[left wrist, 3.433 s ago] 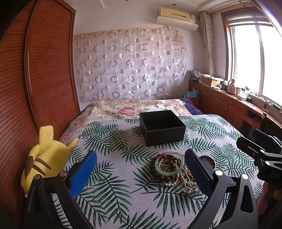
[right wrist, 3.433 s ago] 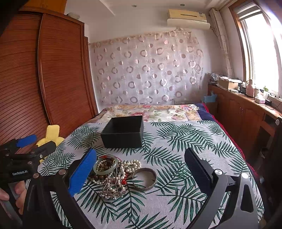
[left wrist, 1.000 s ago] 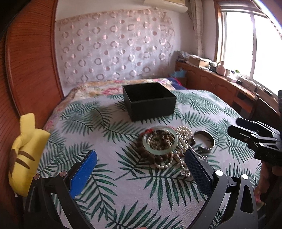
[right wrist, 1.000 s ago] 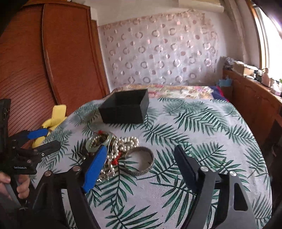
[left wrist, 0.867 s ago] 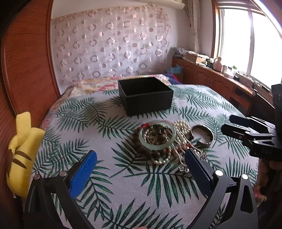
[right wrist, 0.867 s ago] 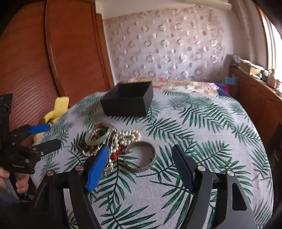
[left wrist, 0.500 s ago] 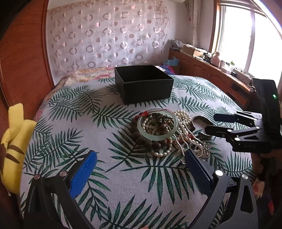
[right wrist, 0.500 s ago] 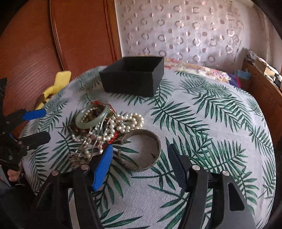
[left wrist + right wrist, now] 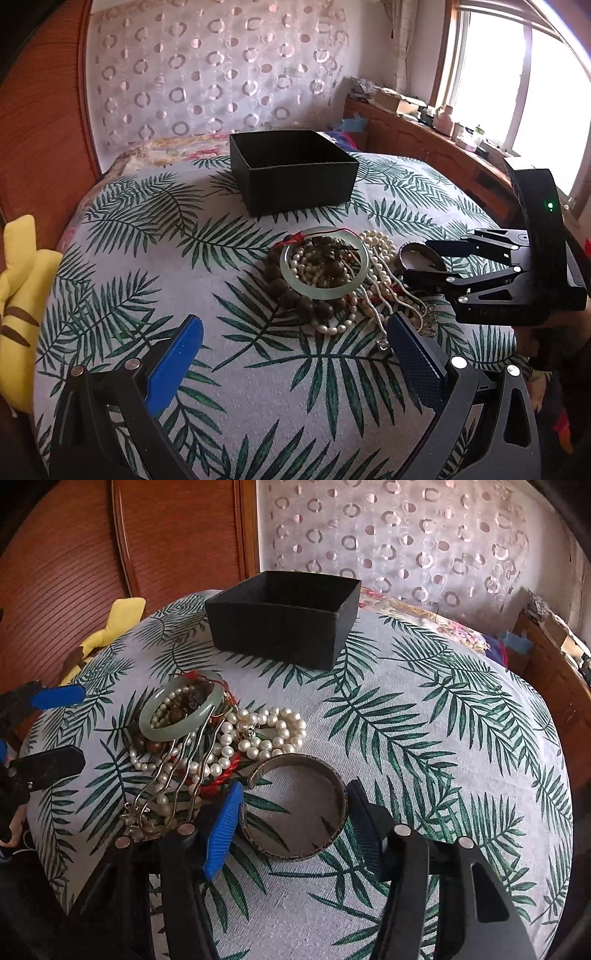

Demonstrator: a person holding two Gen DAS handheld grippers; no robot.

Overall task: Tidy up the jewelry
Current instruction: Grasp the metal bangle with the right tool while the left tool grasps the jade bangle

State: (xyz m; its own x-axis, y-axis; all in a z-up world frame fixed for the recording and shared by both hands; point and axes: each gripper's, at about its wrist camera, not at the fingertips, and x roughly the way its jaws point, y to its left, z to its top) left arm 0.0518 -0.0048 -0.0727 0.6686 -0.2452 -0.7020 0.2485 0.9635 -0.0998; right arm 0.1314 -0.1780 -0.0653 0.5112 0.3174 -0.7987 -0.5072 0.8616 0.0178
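So far I am only straddling the metal bangle (image 9: 295,808) with my spread right gripper (image 9: 293,821), not clamping; it and the jewelry pile (image 9: 207,734) are lying before the empty black box (image 9: 284,616); my left gripper (image 9: 291,350) is hanging wide, holding nothing.

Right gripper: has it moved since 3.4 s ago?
Yes. The right gripper has come forward and down toward the black box; its open fingers now flank the metal bangle.
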